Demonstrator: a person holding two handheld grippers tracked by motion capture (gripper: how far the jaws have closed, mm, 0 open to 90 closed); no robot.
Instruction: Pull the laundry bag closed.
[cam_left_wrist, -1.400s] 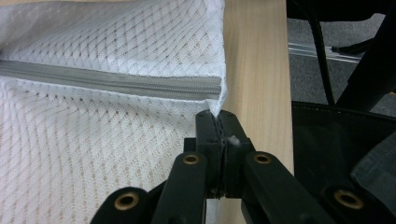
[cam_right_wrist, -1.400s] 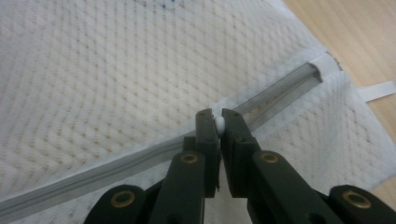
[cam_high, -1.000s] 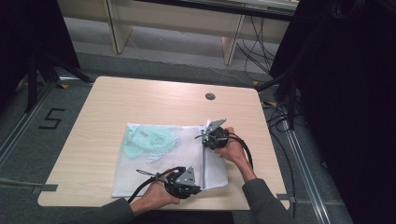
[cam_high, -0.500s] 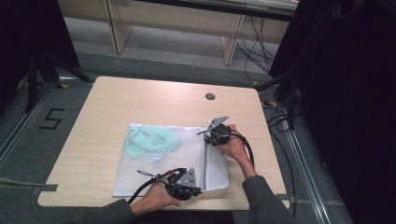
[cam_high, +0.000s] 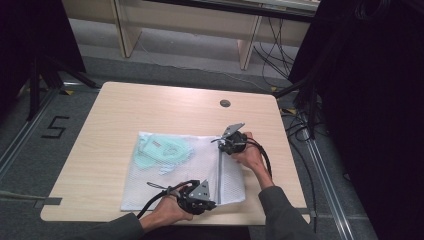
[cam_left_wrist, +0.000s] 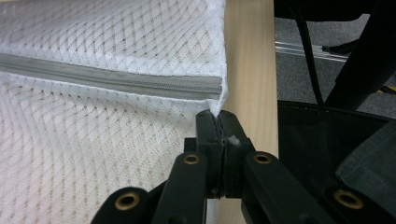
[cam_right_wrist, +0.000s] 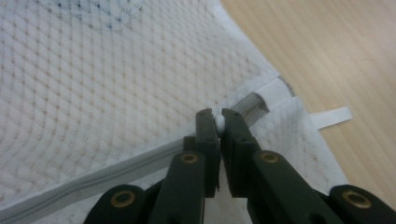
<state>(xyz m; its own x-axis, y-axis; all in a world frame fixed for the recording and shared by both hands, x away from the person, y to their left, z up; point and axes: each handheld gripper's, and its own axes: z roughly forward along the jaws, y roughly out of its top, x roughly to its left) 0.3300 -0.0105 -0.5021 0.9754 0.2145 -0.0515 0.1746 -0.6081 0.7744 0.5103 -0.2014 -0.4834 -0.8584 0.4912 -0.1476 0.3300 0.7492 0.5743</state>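
While both hands rest at the table, the left gripper pinches the near corner of the mesh bag, just beside the zipper's end. The right gripper is pressed onto a small white piece, probably the zipper pull.

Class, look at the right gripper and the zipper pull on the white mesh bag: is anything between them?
Nothing visible. The right gripper is already shut on the white zipper pull at the zipper's end, while the left gripper pinches the mesh bag at its corner.
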